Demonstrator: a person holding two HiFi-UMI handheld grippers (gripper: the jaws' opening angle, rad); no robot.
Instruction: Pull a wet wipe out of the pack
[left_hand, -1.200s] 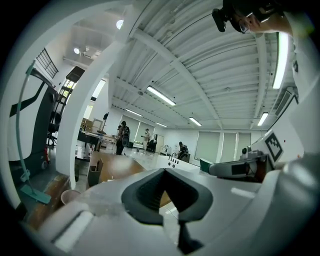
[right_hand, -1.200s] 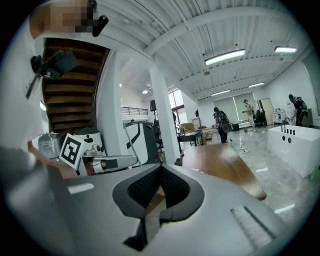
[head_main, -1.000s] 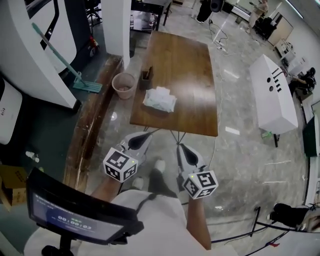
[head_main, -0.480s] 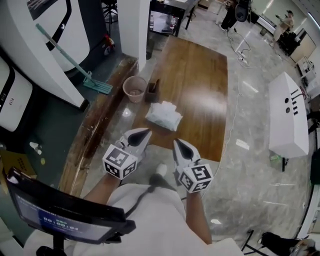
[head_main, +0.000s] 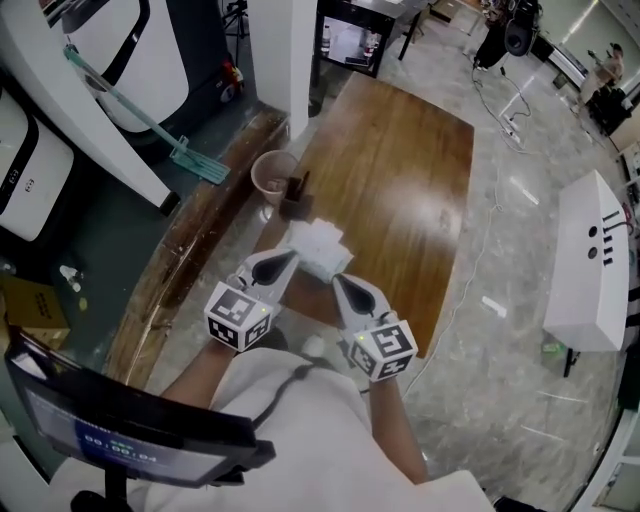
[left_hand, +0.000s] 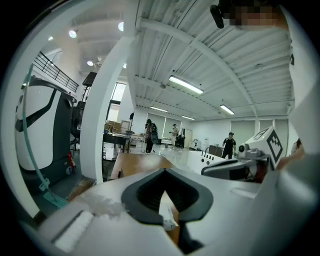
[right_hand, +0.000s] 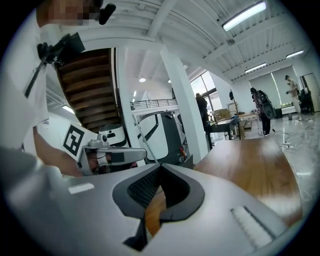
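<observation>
The white wet wipe pack (head_main: 318, 246) lies near the front edge of the brown wooden table (head_main: 400, 190). Both grippers hover side by side just short of it. My left gripper (head_main: 290, 257) points at the pack's left end with its jaws shut and nothing between them; a sliver of the white pack (left_hand: 166, 214) shows through the jaw gap in the left gripper view. My right gripper (head_main: 335, 279) sits at the pack's near right corner, jaws shut and empty. In the right gripper view only the wooden table (right_hand: 255, 160) and my left gripper (right_hand: 145, 151) show; the pack is hidden.
A dark small box (head_main: 294, 189) stands on the table's left edge beyond the pack. A pink bin (head_main: 274, 174) sits on the floor beside it, with a green mop (head_main: 150, 120) leaning further left. A white bench (head_main: 588, 270) stands to the right. People stand far off.
Both grippers travelled forward from over the floor up to the table's front edge, reaching the wet wipe pack. Their jaws stayed shut throughout.
</observation>
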